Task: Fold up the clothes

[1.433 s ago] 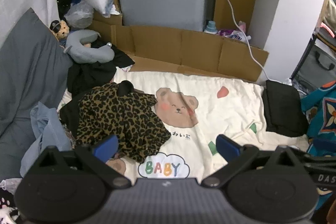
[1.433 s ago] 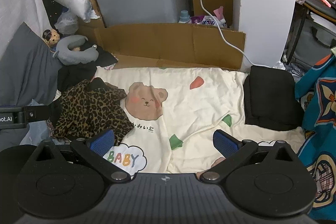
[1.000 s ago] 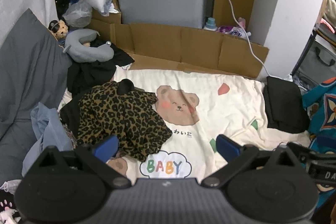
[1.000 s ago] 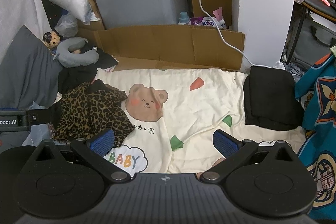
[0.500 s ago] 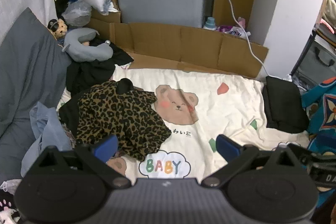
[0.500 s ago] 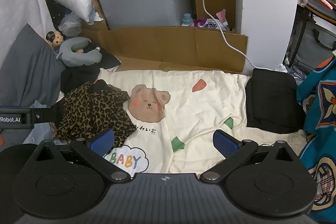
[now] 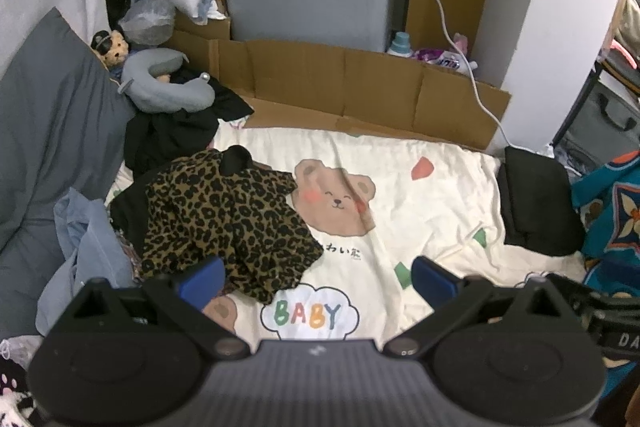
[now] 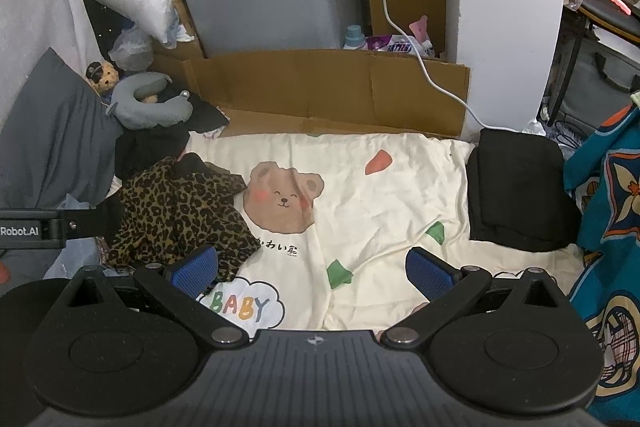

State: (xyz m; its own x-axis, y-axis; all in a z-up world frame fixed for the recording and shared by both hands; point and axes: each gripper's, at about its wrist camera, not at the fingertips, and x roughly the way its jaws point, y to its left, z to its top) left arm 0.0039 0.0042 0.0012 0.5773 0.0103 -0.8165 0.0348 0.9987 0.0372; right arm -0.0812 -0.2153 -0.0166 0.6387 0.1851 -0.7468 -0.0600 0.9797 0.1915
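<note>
At the far left, a heap of loose clothes is seen against a grey cushion [image 7: 44, 131]: a pale blue garment [image 7: 84, 247] at the near side and a black garment [image 7: 172, 135] farther back. Just right of them, the leopard-print garment [image 7: 224, 215] lies crumpled on the left part of the cream bear-print blanket [image 7: 420, 211], with a black collar or trim at its far edge. It is judged to be thin, soft and light, so it will sag and bunch when lifted, and it should not slip much between the ribbed blue pads. A good hold is judged to be at 2 points of 1 hem or at the shoulders, so that the cloth hangs flat; the exact shape of the garment cannot be told from the folds.

The left gripper [image 7: 316, 277] is held released above the near edge of the blanket, with nothing between its jaws. The right gripper [image 8: 312, 269] is spread wide as well and is empty.

At the right edge of the blanket, a black garment [image 8: 516, 187] already lies folded in a flat, neat stack.
</note>
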